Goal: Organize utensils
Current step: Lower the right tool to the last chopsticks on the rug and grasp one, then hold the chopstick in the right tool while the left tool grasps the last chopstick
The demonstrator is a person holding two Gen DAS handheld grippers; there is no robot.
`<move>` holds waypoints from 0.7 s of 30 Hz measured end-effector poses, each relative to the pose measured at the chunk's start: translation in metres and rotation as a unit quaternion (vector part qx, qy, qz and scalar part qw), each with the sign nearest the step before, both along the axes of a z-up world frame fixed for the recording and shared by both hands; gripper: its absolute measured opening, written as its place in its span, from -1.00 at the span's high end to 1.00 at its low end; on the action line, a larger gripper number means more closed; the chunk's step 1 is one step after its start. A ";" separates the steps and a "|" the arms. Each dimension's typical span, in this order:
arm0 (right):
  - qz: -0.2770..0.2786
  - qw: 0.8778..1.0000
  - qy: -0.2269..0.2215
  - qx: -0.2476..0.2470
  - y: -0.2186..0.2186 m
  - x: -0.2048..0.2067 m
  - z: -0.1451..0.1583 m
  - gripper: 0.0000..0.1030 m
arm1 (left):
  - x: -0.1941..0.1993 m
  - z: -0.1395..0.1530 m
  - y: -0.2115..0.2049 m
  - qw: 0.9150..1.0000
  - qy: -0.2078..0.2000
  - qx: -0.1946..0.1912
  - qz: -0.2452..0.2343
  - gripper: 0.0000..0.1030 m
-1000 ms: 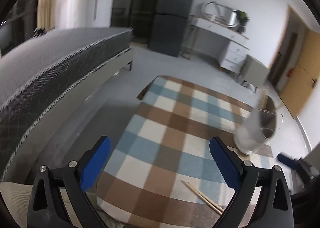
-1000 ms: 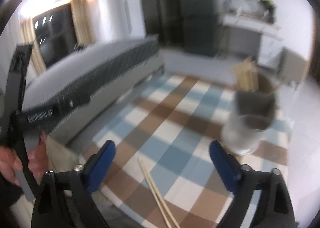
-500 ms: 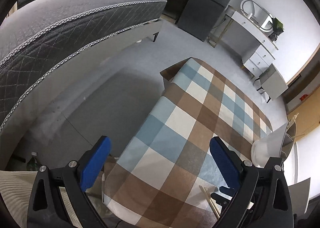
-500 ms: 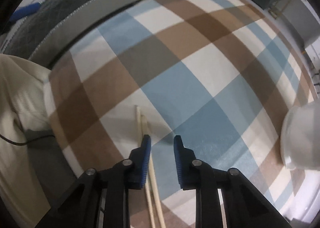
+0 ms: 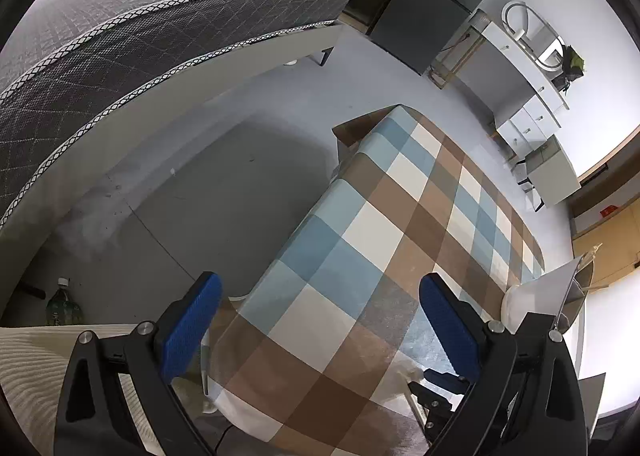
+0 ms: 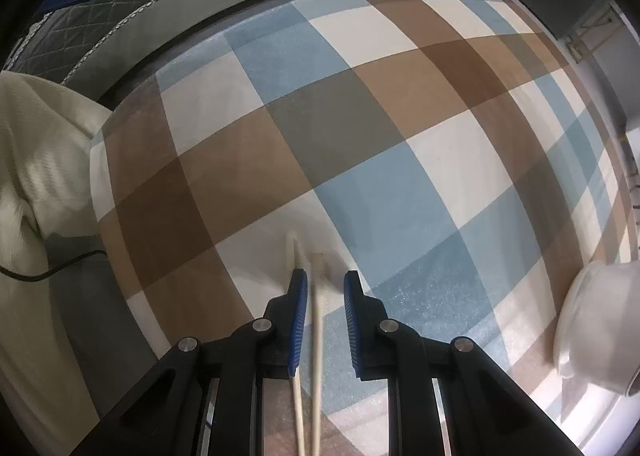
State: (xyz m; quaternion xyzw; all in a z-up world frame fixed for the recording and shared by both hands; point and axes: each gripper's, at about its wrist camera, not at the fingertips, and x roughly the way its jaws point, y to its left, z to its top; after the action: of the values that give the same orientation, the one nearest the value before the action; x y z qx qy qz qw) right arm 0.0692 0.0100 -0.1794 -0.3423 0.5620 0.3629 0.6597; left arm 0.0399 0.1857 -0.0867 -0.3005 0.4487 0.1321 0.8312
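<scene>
Two pale chopsticks [image 6: 318,320] flat on the checked surface [image 6: 360,104], side by side, running down between the blue pads of the right gripper [image 6: 325,280]. Jaws narrowed from wide apart a second ago, just been closing, with one stick against the left pad [image 6: 298,320] and the other free in the gap (no squeeze visible on either stick). From the left wrist view only a short pale end visible [image 5: 412,400], beside a black-and-blue piece of the right gripper [image 5: 440,380] at the near right edge. Left gripper [image 5: 320,320] wide open over the near corner of the surface, nothing between its pads. White holder [image 5: 536,304] near the right edge, thin sticks poking from its top in the left view; only its rounded side [image 6: 596,328] in the right view, contents hidden. Compared with a second ago, right view dropped from the room to the cloth close up.
</scene>
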 end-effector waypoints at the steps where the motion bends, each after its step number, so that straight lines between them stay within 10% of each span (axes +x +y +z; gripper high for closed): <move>1: -0.002 1.000 -0.001 0.002 0.001 0.000 0.000 0.66 | 0.000 -0.001 0.001 1.000 0.002 -0.003 0.001 -0.87; 12: -0.086 0.990 -0.040 0.106 -0.030 0.006 0.024 0.90 | 0.005 -0.025 -0.018 0.996 0.064 -0.029 -0.056 -0.87; 21: -0.270 0.912 -0.093 0.294 -0.145 0.018 0.095 0.90 | 0.008 -0.054 -0.103 0.975 0.139 -0.037 -0.172 -0.60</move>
State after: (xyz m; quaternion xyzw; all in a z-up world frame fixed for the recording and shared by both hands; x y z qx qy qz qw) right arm 0.0877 -0.1349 -0.0845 -0.0004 0.4370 0.2866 0.8526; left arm 0.0480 0.0828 -0.1404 -0.2278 0.6095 0.0112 0.7593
